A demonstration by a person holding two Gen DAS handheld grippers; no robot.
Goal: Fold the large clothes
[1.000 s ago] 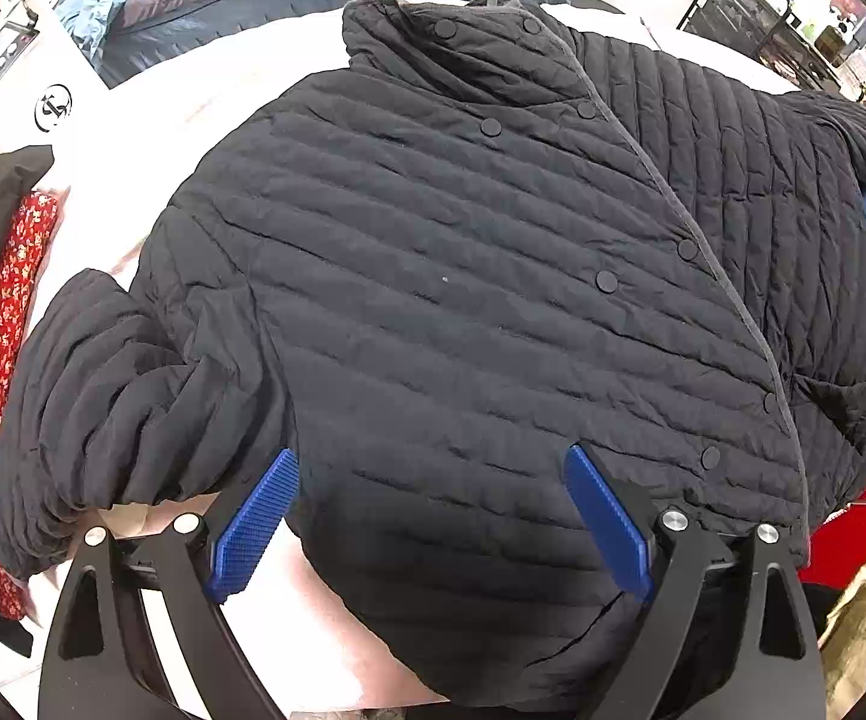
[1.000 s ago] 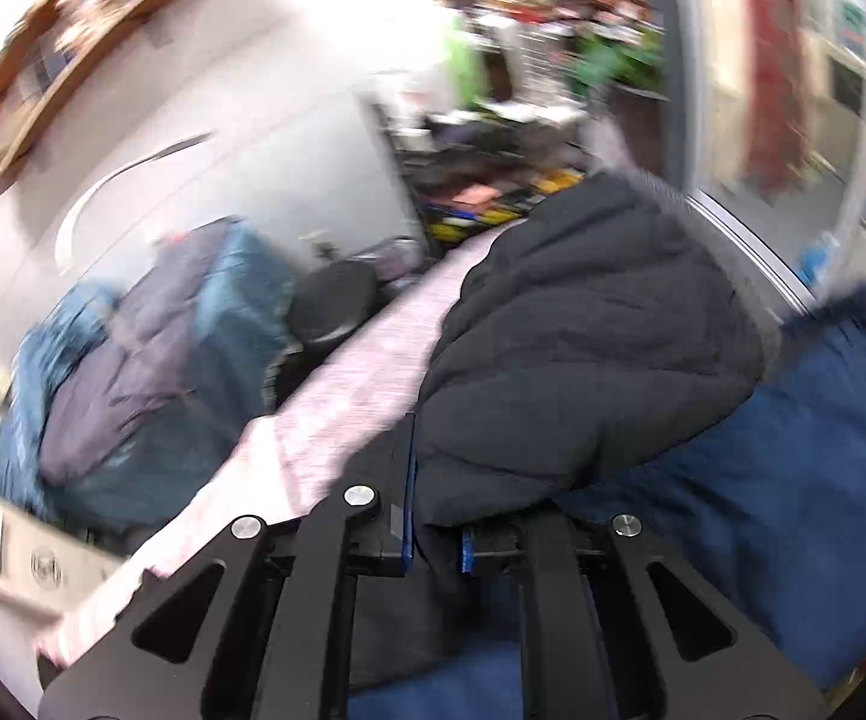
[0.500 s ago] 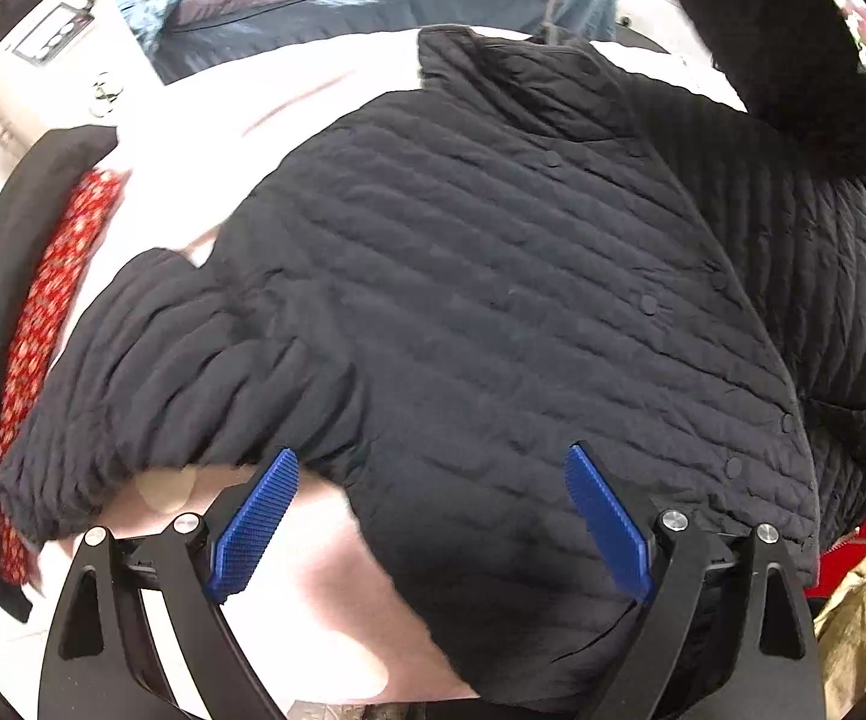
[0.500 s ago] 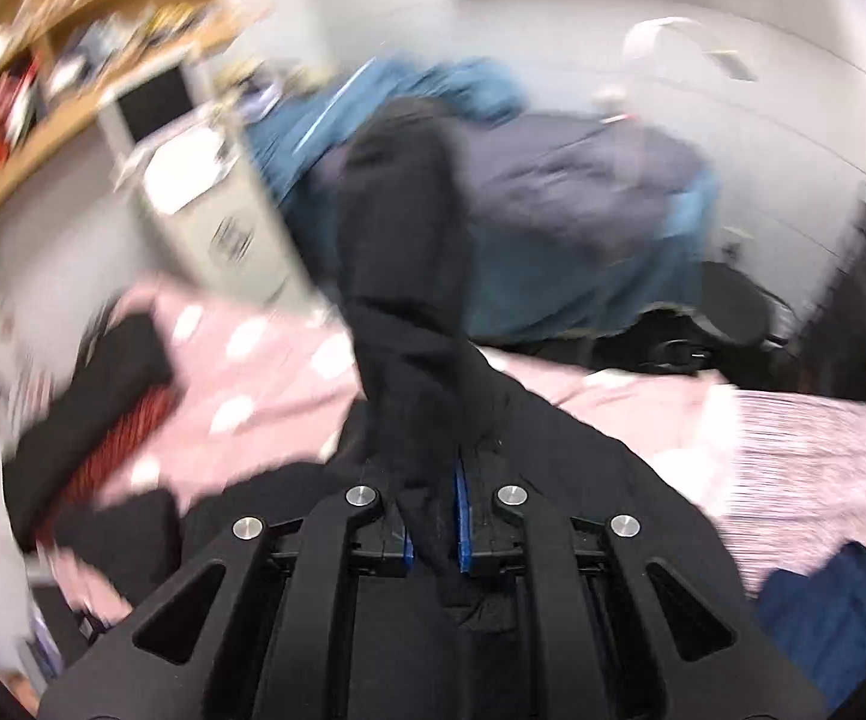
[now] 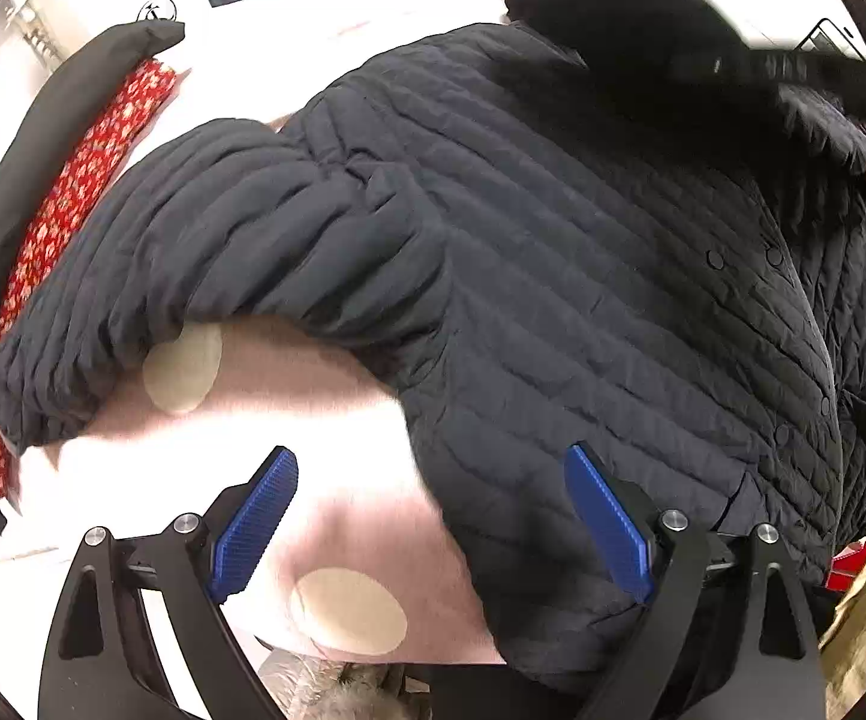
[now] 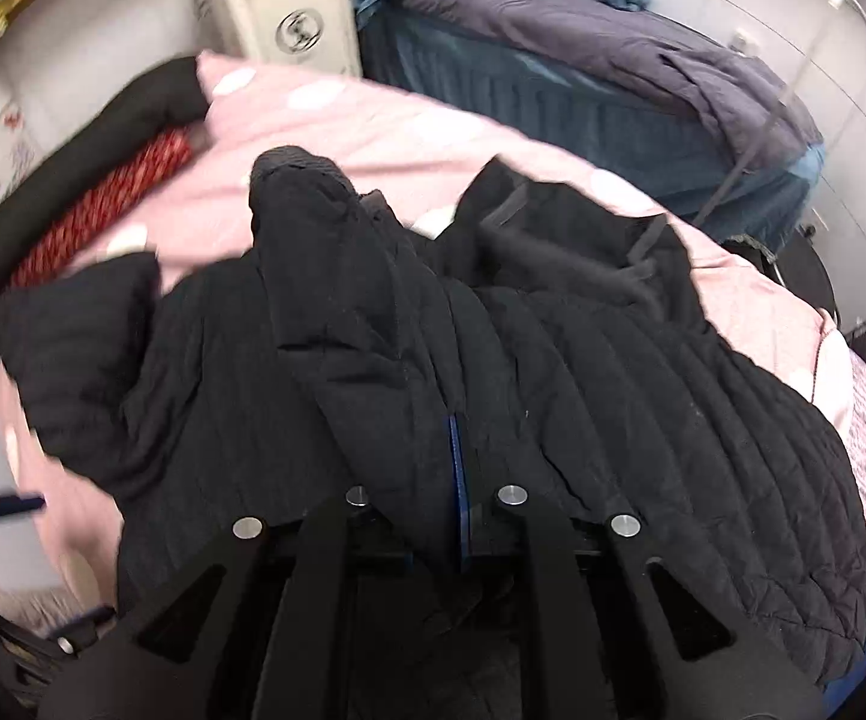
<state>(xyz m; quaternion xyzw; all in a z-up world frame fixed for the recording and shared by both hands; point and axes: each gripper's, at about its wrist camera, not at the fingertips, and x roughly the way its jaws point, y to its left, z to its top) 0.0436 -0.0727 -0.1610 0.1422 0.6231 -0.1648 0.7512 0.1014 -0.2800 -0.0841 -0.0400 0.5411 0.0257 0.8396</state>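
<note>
1. Here the pink dotted sheet [image 5: 337,408] covers the surface ahead of both grippers and carries everything else.
2. The black quilted jacket [image 5: 583,276] lies spread on the sheet, front up with its snap buttons showing. It fills the space ahead of the left gripper's jaws, and its hem reaches back past the right-hand finger.
3. One sleeve [image 5: 205,240] lies bunched ahead and to the left of the left jaws, resting on the sheet.
4. The other sleeve [image 6: 337,300] runs forward from the right gripper's jaws and drapes over the jacket's body, its cuff farthest ahead.
5. A black and red floral garment [image 5: 79,180] lies far left of the left jaws, at the sheet's edge.
6. The right gripper [image 6: 454,480] has its jaws pressed narrow, pinching the sleeve's fabric.
7. The left gripper [image 5: 430,519] holds its jaws wide, gripping nothing, with bare sheet between the blue pads [image 5: 256,516].
</note>
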